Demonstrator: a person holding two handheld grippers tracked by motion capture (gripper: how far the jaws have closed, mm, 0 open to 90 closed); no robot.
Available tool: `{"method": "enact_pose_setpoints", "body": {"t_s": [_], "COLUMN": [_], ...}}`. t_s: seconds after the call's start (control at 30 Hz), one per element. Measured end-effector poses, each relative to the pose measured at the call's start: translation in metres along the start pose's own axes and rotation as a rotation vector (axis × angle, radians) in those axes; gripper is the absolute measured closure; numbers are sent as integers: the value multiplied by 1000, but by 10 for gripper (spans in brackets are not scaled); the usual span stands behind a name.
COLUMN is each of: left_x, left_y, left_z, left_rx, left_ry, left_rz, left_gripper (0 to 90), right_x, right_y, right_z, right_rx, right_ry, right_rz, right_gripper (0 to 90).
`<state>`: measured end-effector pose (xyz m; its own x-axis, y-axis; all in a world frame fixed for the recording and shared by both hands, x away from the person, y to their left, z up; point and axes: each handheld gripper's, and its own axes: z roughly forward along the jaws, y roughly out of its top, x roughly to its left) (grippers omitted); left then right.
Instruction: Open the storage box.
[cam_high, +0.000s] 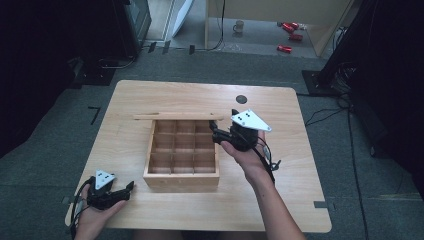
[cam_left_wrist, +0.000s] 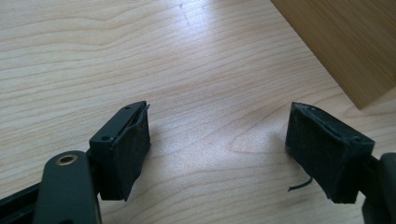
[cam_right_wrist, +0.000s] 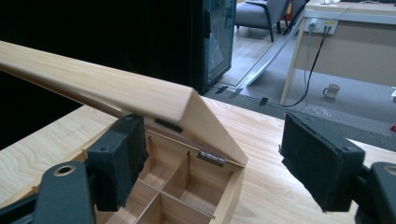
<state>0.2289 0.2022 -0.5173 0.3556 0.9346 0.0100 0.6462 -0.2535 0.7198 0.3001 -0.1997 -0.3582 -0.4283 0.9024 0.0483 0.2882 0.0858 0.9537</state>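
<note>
A wooden box (cam_high: 181, 175) with a grid of empty compartments stands mid-table. Its hinged lid (cam_high: 175, 116) is raised along the far side. My right gripper (cam_high: 216, 131) is at the box's far right corner, open, jaws pointing left at the lid's end. In the right gripper view the lid (cam_right_wrist: 116, 88) slants over the left jaw, with a hinge (cam_right_wrist: 211, 157) and the compartments (cam_right_wrist: 177, 186) below; the right gripper (cam_right_wrist: 212, 140) grips nothing. My left gripper (cam_high: 127, 189) rests open on the table at the front left. The left gripper (cam_left_wrist: 219, 126) faces bare wood, the box's corner (cam_left_wrist: 345, 42) beyond.
The wooden table (cam_high: 280, 200) has a small dark round hole (cam_high: 241, 99) behind the box. On the floor beyond stand a mug (cam_high: 239, 26) and red cans (cam_high: 290, 30). Cables (cam_high: 325, 115) trail on the floor at the right.
</note>
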Motion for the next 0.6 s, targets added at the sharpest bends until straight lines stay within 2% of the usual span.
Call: {"method": "enact_pose_setpoints", "body": {"t_s": [0.2,0.37,0.6], "left_x": [0,0,0], "left_y": [0,0,0], "left_z": [0,0,0], "left_rx": [0,0,1], "left_ry": [0,-1,-2], "left_rz": [2,2,4], "left_gripper": [226,226,226], "right_x": [-7,-14,-20], "right_y": [-1,-2,-2], "right_z": [15,22,34], "right_rx": [4,-38,-56], "right_ry": [29,84,121], "right_rz": [-1,19,18], "right_gripper": [249,345,434]}}
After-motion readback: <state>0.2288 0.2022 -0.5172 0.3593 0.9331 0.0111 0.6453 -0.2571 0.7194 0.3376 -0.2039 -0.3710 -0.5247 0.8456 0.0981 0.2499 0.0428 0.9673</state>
